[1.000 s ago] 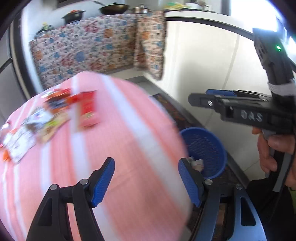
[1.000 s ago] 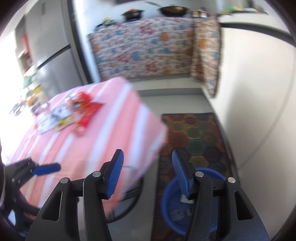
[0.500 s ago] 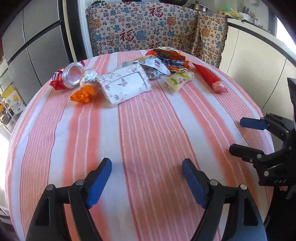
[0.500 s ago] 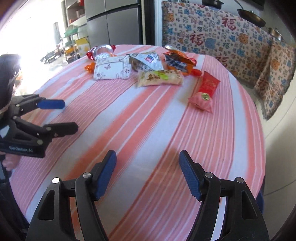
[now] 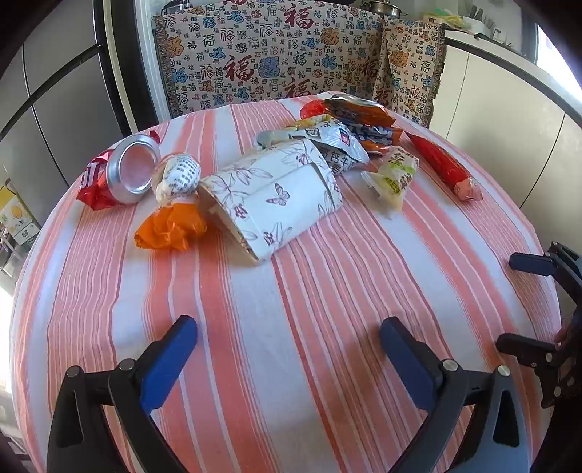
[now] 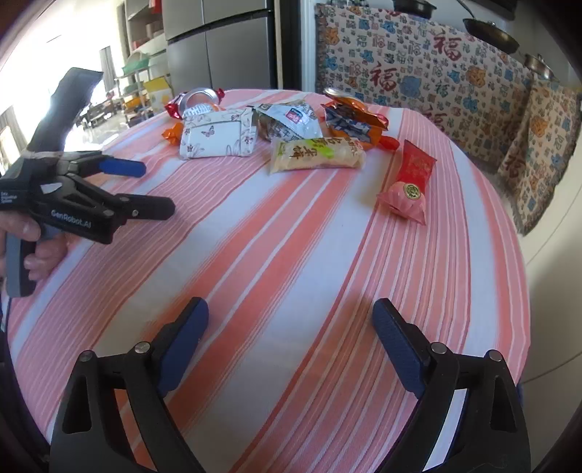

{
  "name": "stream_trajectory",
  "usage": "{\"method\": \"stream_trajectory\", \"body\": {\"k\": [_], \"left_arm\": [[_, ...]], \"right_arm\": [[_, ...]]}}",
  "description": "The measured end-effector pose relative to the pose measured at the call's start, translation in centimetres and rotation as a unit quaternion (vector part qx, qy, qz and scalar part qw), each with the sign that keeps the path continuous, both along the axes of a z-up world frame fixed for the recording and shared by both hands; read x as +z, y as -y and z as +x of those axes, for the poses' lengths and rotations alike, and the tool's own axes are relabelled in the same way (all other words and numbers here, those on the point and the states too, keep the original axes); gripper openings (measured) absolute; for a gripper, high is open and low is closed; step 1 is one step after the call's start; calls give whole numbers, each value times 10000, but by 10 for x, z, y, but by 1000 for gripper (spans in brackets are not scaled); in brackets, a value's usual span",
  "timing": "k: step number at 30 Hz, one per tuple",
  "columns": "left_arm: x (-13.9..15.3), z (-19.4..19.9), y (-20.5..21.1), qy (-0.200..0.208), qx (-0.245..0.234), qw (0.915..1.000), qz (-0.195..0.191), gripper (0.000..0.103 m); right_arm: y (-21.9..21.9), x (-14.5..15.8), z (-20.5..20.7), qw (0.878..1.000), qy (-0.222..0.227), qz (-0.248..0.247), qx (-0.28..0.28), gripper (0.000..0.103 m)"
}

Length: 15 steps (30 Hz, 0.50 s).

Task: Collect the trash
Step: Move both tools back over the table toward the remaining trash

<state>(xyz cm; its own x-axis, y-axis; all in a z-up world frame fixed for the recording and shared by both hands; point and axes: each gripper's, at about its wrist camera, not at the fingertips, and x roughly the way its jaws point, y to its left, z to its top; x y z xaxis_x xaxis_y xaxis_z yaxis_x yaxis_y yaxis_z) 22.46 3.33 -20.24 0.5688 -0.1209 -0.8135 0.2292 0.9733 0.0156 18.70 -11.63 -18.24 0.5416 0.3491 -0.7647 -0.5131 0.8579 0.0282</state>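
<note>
Trash lies in a row across the far half of the striped table (image 5: 291, 327): a crushed red can (image 5: 127, 171), an orange wrapper (image 5: 169, 227), a white butterfly-print box (image 5: 276, 196), a silver snack bag (image 5: 334, 145), a yellow-green packet (image 5: 394, 176), an orange-blue bag (image 5: 363, 116) and a red sweet packet (image 5: 442, 165). My left gripper (image 5: 287, 345) is open and empty over the near table. My right gripper (image 6: 291, 327) is open and empty too; the red packet (image 6: 411, 182) lies ahead of it to the right.
A patterned cloth (image 5: 291, 54) hangs over a counter behind the table, with pans (image 6: 487, 32) on top. A grey fridge (image 6: 218, 43) stands at the back left. The table edge drops off at the right (image 6: 523, 309).
Both grippers swung from the blue basket on the floor back to the table, then moved closer to the trash. Both stayed open and empty.
</note>
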Motion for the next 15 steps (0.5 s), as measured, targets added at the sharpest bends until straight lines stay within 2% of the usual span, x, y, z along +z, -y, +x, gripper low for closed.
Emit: {"method": "stream_trajectory", "body": {"k": [15], "left_arm": [[1, 59, -22, 8, -518, 9987, -9, 103]], "right_arm": [[0, 0, -1, 10000, 10, -1, 10, 93]]}}
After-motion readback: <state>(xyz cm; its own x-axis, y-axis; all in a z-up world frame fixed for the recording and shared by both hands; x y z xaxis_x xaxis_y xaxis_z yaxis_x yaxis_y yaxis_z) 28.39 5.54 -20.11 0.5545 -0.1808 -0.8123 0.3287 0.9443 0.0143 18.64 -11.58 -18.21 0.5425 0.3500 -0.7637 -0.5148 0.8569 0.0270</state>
